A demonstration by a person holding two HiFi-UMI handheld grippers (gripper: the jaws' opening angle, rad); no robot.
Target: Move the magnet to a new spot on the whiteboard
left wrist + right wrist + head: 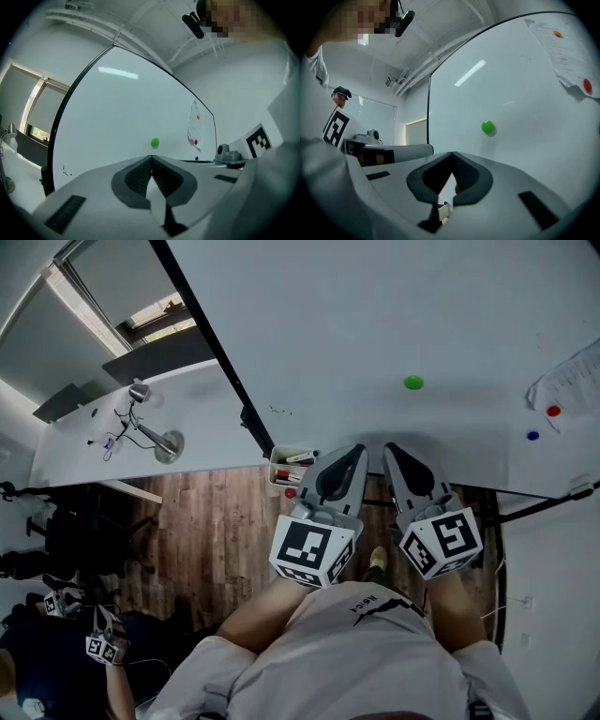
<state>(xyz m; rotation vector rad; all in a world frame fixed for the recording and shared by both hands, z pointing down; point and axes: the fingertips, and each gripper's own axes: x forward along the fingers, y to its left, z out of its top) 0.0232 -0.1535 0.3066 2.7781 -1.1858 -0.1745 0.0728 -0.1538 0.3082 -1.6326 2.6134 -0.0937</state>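
Note:
A small green magnet (413,382) sticks to the whiteboard (375,324), alone on its bare middle. My left gripper (360,450) and right gripper (390,448) are held side by side below the board's lower edge, tips pointing up at it, well short of the magnet. Both are shut with nothing between the jaws. In the left gripper view the magnet (154,142) shows just above the closed tips of the left gripper (151,157). In the right gripper view the magnet (488,126) lies up and to the right of the right gripper (452,153).
A paper sheet (567,381) hangs at the board's right, with a red magnet (553,411) and a blue magnet (532,436). A box of markers (292,468) sits at the board's lower left edge. A desk lamp (155,432) stands on a white table. Another person (56,652) is at bottom left.

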